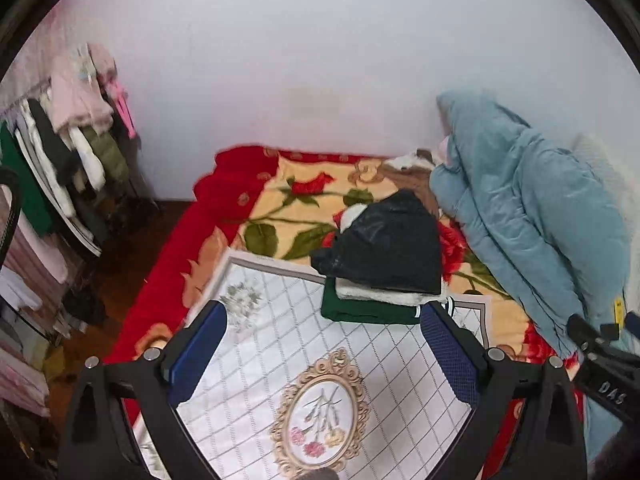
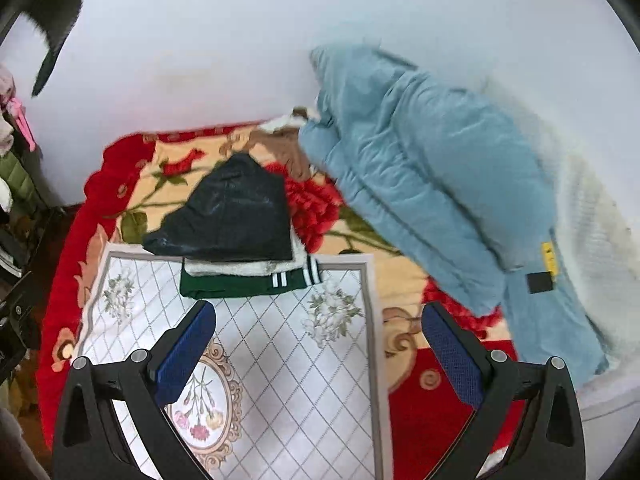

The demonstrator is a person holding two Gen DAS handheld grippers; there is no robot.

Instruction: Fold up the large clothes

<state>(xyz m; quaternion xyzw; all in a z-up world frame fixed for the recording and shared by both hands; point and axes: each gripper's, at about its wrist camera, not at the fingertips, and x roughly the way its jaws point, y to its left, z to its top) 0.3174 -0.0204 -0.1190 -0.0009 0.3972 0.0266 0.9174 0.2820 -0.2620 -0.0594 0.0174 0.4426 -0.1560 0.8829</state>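
Left wrist view: the left tongs (image 1: 324, 344) are held spread and empty above a white quilted mat (image 1: 320, 360), which is laid on a bed covered by a red floral blanket (image 1: 280, 200). A stack of folded clothes (image 1: 384, 264), a dark jacket uppermost and a green garment lowest, is set at the mat's far edge. A light blue padded coat (image 1: 532, 216) is heaped against the wall on the right. Open mat surface is left between the tongs and the stack; bare floor is seen left of the bed, bounded by a crowded clothes rack (image 1: 68, 152).

Right wrist view: the right tongs (image 2: 320, 352) are likewise spread wide, with nothing between them. The coat's lower end is cut off at the frame edge, and its outline is blurred. What lies behind the coat cannot be made out.
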